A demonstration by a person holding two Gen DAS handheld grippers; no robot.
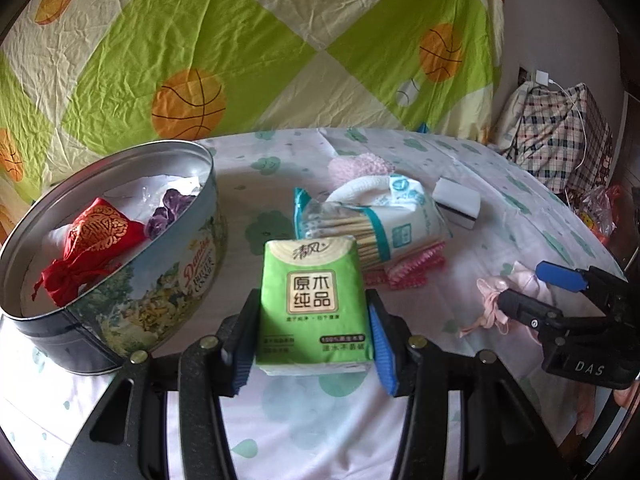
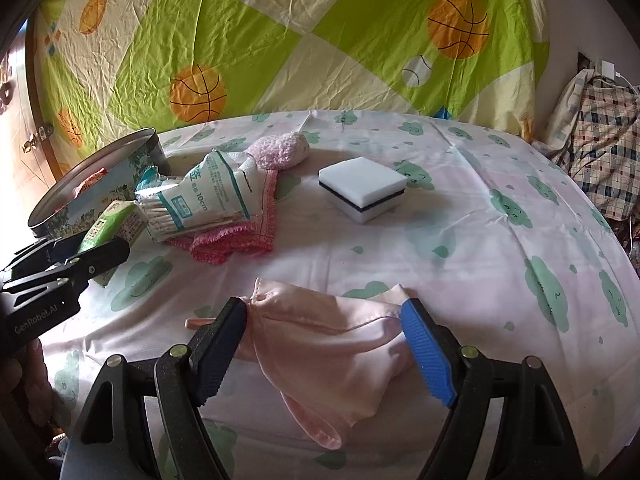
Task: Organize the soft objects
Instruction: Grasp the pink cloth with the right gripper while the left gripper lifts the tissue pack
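Note:
My left gripper (image 1: 314, 308) is shut on a green tissue pack (image 1: 314, 304) and holds it just above the bed, right of the round cookie tin (image 1: 168, 276). The tin holds a red pouch (image 1: 86, 244) and a purple-patterned cloth (image 1: 172, 208). The pack also shows in the right wrist view (image 2: 116, 224). My right gripper (image 2: 326, 320) is open, its fingers on either side of a pale pink cloth (image 2: 332, 344) lying on the bed. It is seen from the left wrist view (image 1: 532, 284) over the same cloth (image 1: 492, 300).
A cotton swab bag (image 2: 200, 200) lies on a pink-edged towel (image 2: 248, 236), with a fluffy pink item (image 2: 280, 150) behind. A white sponge (image 2: 362, 188) sits mid-bed. A checkered bag (image 1: 560, 136) stands at the right; a green basketball sheet (image 1: 248, 40) hangs behind.

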